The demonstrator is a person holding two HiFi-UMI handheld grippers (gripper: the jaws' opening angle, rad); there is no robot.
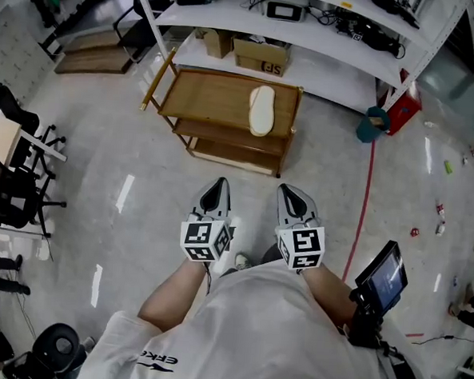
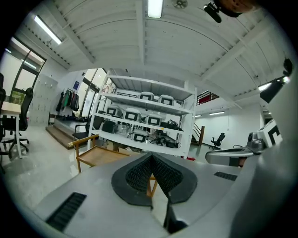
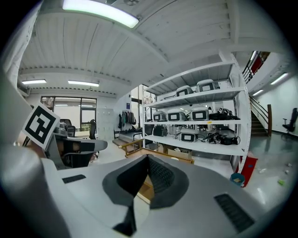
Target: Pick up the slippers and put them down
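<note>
One cream slipper (image 1: 261, 110) lies on the top of a low wooden rack (image 1: 203, 94) ahead of me; only this one shows. My left gripper (image 1: 215, 193) and right gripper (image 1: 295, 200) are held side by side over the floor, short of the rack and pointing toward it. Both are shut with nothing between the pads. In the left gripper view the left gripper (image 2: 151, 160) has its jaws meeting at the tips, with the wooden rack (image 2: 95, 155) beyond. The right gripper (image 3: 148, 160) looks the same in its own view, and the rack (image 3: 135, 145) stands behind it.
White shelving (image 1: 310, 37) with devices and cardboard boxes (image 1: 261, 56) stands behind the rack. A teal bin (image 1: 374, 124) and a red box (image 1: 403, 111) sit to the right, beside a red floor line (image 1: 364, 200). Office chairs (image 1: 13, 187) stand at the left.
</note>
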